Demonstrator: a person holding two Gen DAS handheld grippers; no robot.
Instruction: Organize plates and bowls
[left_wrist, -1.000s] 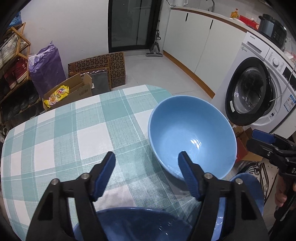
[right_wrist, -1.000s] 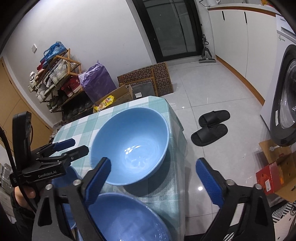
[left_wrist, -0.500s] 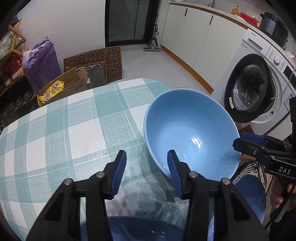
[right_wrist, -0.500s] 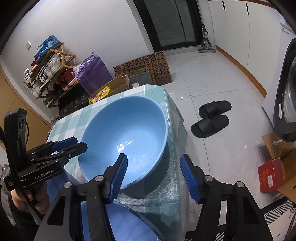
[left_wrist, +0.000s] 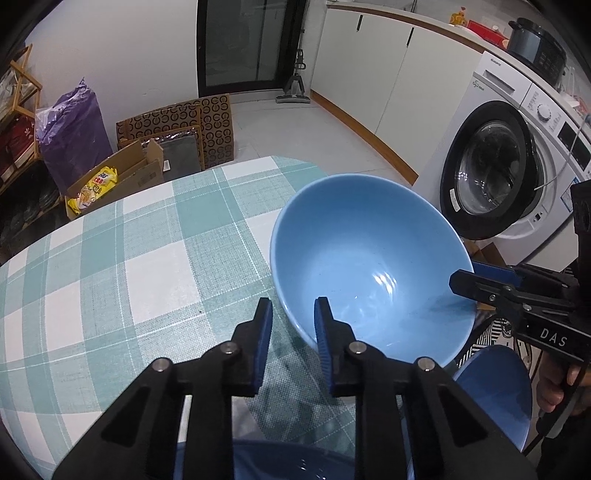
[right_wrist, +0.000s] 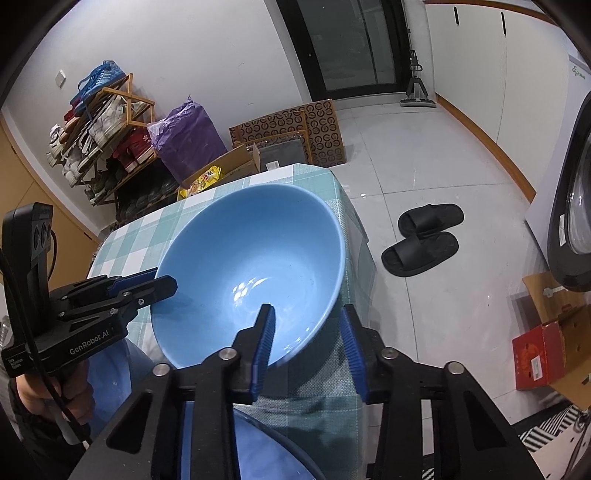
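A large light-blue bowl (left_wrist: 369, 258) stands on the green-and-white checked tablecloth (left_wrist: 129, 251), near the table's right edge. My left gripper (left_wrist: 291, 325) straddles the bowl's near-left rim, its jaws narrowed but with a gap still showing. My right gripper (right_wrist: 308, 332) straddles the bowl (right_wrist: 255, 266) at its near-right rim, jaws part closed. From each side the other gripper shows at the opposite rim (left_wrist: 491, 284) (right_wrist: 147, 284). A second blue bowl (right_wrist: 266, 454) lies below the grippers, and a blue dish (left_wrist: 495, 384) lies beside it.
The table edge drops to a tiled floor with black slippers (right_wrist: 424, 240). A washing machine (left_wrist: 509, 173) stands to the right. Cardboard boxes (left_wrist: 122, 177), a purple bag (left_wrist: 70, 133) and a shoe rack (right_wrist: 99, 122) stand beyond the table.
Both grippers have moved forward onto the big bowl's rim and their jaws have narrowed from wide open to a small gap around it.
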